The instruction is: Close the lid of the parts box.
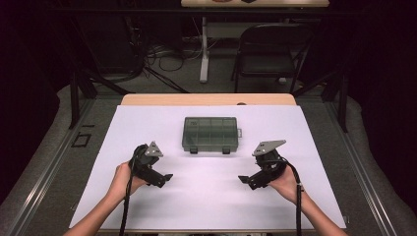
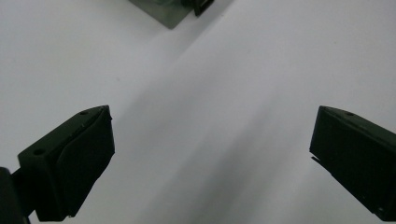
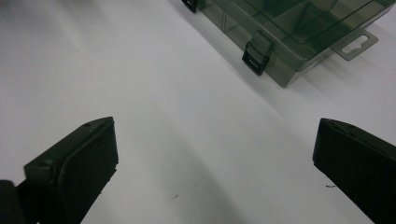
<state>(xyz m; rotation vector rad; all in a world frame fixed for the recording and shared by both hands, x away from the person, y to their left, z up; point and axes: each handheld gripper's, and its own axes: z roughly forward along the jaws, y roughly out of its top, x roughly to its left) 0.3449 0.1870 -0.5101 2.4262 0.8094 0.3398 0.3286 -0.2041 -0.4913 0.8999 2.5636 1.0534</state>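
one compartment box (image 1: pixel 210 133), two latches, two tools, one chair (image 1: pixel 273 51), one table (image 1: pixel 206 99)

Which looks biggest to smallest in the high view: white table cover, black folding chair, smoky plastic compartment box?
1. White table cover.
2. Black folding chair, though it stands farther from the camera, so it may look smaller than it is.
3. Smoky plastic compartment box.

Both forearms reach in from the near edge, each hand gripping a hand-held gripper low and angled inward, the left hand-held gripper (image 1: pixel 167 178) and the right hand-held gripper (image 1: pixel 243 180) facing each other, both with jaws spread wide and empty.
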